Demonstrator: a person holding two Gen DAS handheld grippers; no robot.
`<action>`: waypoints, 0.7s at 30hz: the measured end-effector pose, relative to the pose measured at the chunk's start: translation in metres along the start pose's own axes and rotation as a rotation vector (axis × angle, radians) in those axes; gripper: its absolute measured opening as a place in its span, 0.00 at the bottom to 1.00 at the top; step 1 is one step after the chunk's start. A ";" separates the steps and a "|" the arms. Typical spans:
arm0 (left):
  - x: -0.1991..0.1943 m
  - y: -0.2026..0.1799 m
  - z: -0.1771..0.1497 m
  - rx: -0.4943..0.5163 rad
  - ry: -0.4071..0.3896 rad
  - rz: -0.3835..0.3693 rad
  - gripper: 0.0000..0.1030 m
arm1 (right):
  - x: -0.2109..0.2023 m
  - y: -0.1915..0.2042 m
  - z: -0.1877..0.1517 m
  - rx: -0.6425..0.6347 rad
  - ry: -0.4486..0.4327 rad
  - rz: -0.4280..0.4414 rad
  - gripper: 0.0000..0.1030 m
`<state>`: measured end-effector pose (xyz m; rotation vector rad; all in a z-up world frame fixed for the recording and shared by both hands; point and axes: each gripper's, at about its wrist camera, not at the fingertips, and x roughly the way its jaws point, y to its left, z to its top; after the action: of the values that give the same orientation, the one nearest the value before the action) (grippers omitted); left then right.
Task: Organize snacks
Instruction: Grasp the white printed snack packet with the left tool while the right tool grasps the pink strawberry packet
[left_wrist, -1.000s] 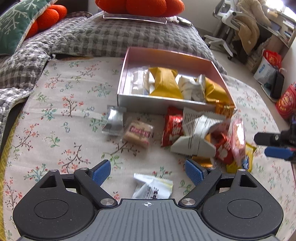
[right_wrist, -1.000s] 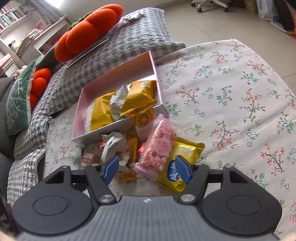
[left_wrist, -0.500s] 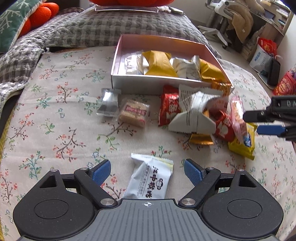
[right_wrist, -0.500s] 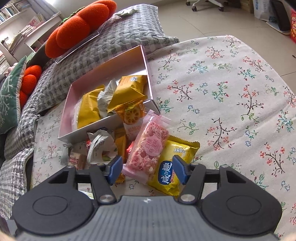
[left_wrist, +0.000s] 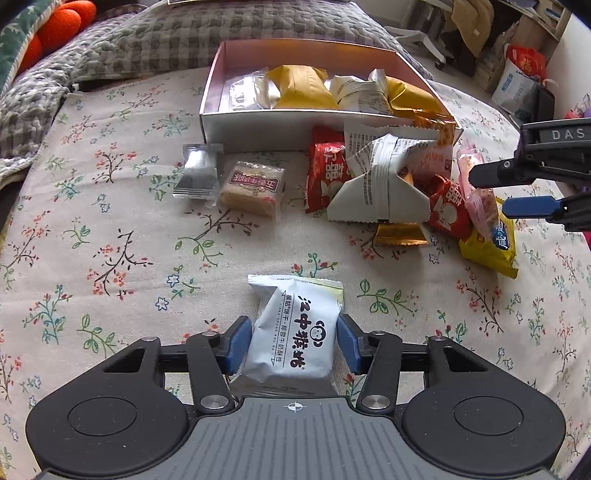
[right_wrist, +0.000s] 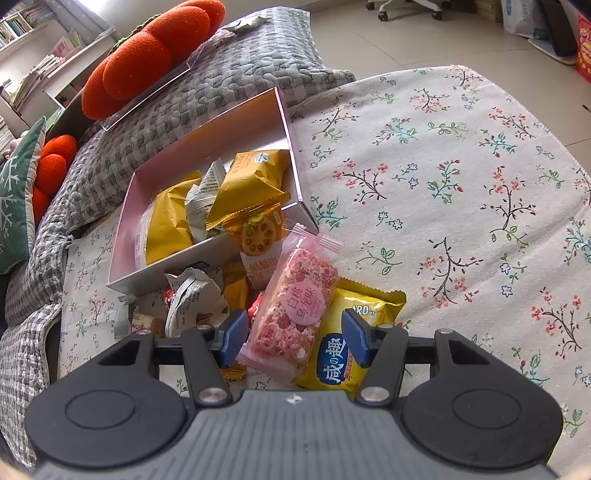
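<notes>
Here the white packet (left_wrist: 295, 338) lies straight ahead of the left gripper (left_wrist: 291, 345), between its blue pads (left_wrist: 236, 345), long axis running away from the camera toward the box (left_wrist: 255, 133). The jaws are closing; the pads look to be at the packet's sides, the right one touching, the left just at the edge, so I judge the grip barely made. The packet rests on the floral cloth (left_wrist: 110, 240), well apart from the other snacks, so nothing crowds this grab.

The right gripper (right_wrist: 291, 338) straddles the pink bar (right_wrist: 295, 310), whose long axis also points toward the box. Its jaws are closing too, but gaps show on both sides, so nothing is held yet. The bar lies tilted on the yellow bag (right_wrist: 343, 347), which sits under the right pad and may get pinched along with it. A heap of red, gold and white wrappers sits just left of the bar.

The box is ahead of both, already part filled with packets; its near wall must be cleared. The right gripper is nearer to it.
</notes>
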<state>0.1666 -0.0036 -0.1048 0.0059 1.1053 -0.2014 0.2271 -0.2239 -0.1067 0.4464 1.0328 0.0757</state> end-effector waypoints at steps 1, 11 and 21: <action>0.000 0.000 0.000 -0.003 0.000 0.000 0.45 | 0.001 0.000 0.000 0.000 0.000 0.000 0.52; -0.004 -0.003 0.001 0.010 -0.023 0.003 0.42 | 0.012 0.001 0.003 0.006 -0.022 0.002 0.49; -0.016 -0.004 0.005 0.006 -0.085 -0.009 0.42 | 0.012 0.003 0.002 0.001 -0.026 0.002 0.29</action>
<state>0.1638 -0.0061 -0.0877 -0.0021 1.0198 -0.2117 0.2355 -0.2189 -0.1141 0.4486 1.0072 0.0712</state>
